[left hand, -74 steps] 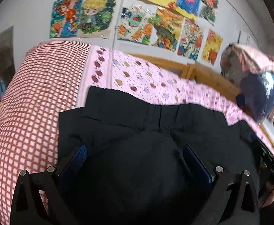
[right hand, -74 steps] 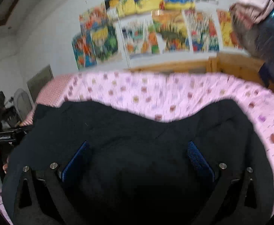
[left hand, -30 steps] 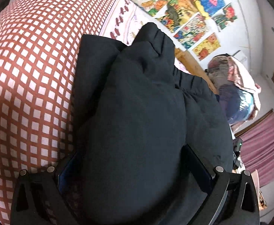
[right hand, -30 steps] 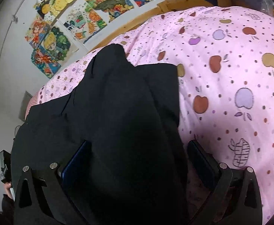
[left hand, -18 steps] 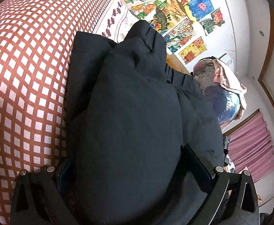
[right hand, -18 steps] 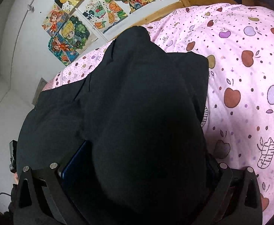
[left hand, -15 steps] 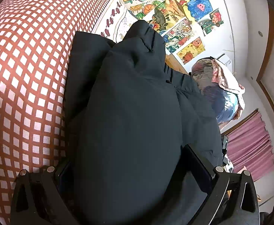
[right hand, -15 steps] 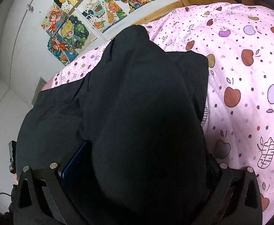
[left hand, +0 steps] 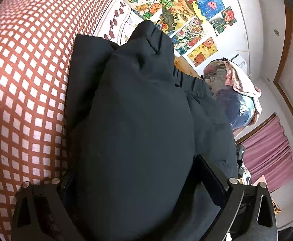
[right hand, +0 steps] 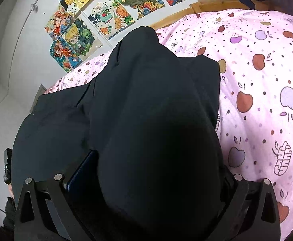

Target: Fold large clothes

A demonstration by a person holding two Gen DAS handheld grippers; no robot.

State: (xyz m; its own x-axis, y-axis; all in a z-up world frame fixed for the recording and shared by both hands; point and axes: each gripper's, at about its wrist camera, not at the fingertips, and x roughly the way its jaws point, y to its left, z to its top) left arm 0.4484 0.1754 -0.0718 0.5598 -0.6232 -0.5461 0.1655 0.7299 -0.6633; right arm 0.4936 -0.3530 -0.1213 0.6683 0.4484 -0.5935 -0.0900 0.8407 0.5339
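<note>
Garment: one large black padded jacket point(left hand: 138, 120), lying on the bed, part on the red-and-white checked cover point(left hand: 26, 80) and part on the pink apple-print quilt point(right hand: 266, 90). Since two and a half seconds ago both views have swung from a flat, spread jacket to a bulky fold of it lifted and bunched between each pair of fingers, and over the last half second the picture barely alters; judged from this, a side-to-centre fold is in hand, both sides raised, neither laid down yet. Left gripper point(left hand: 144, 186): jaws wide but closing, the thick fold filling the gap between them; its right pad stands a little clear of the cloth, so no firm pinch is visible. Right gripper point(right hand: 146, 178): fingers wide apart, the black bulk filling the gap and pressing against the blue left pad point(right hand: 80, 170); whether it is truly clamped cannot be told. Containers: none proper; a clear plastic bag point(left hand: 234, 98) stuffed with bedding or clothes stands past the jacket's far end, near the wooden bed frame point(right hand: 176, 18). Wall: row of coloured children's paintings point(right hand: 106, 10).
</note>
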